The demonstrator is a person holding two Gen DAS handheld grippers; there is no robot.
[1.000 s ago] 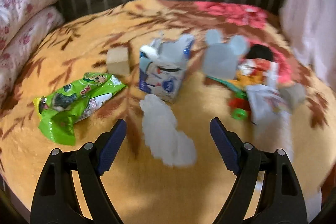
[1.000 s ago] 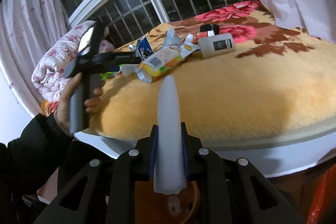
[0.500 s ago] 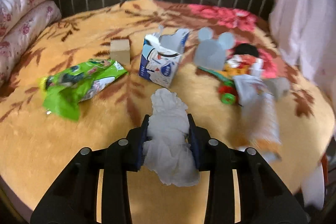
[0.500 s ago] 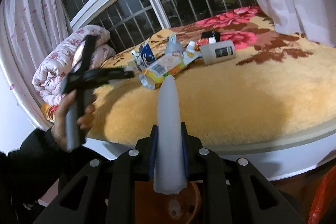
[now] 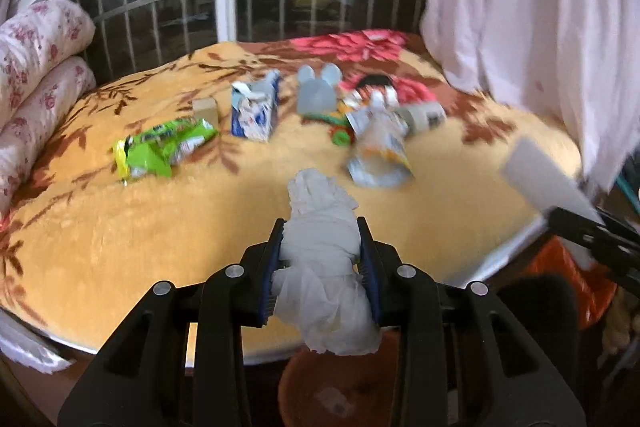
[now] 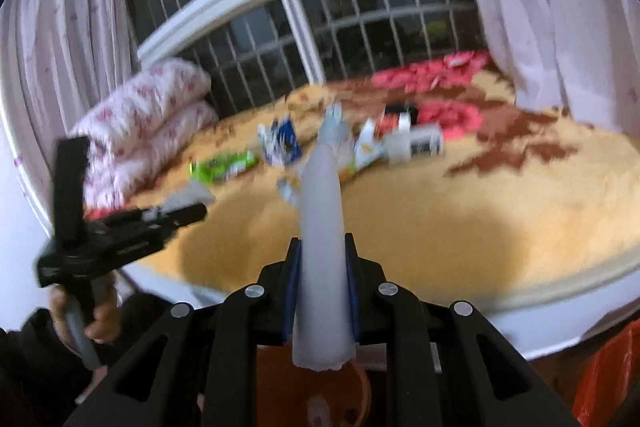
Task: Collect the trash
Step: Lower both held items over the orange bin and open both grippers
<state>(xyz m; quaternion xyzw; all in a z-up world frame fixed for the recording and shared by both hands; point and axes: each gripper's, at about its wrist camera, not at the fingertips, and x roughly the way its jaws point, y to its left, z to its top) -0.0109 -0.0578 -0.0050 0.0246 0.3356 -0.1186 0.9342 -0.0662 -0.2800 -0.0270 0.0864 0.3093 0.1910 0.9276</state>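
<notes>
My left gripper (image 5: 322, 267) is shut on a crumpled white tissue (image 5: 320, 227) and holds it above the front edge of the bed. My right gripper (image 6: 322, 267) is shut on a flattened white paper piece (image 6: 322, 247) that stands up between its jaws. On the orange blanket (image 5: 200, 227) lie a green snack bag (image 5: 160, 147), a torn blue-white carton (image 5: 254, 107), a silver-orange wrapper (image 5: 378, 155) and a white bottle (image 5: 424, 115). The left gripper with its tissue shows in the right wrist view (image 6: 176, 211); the right gripper's paper shows in the left wrist view (image 5: 548, 183).
A brown round bin (image 5: 340, 387) sits on the floor below the grippers, also in the right wrist view (image 6: 320, 387). Rolled floral quilts (image 5: 36, 75) lie at the left. A barred window (image 5: 240, 7) and pink curtain (image 5: 520, 7) stand behind. Orange bag (image 5: 568, 279) at right.
My left gripper shut on the tissue, lifted it and pulled back toward the bed's front edge. My right gripper kept its paper piece and tilted upward.
</notes>
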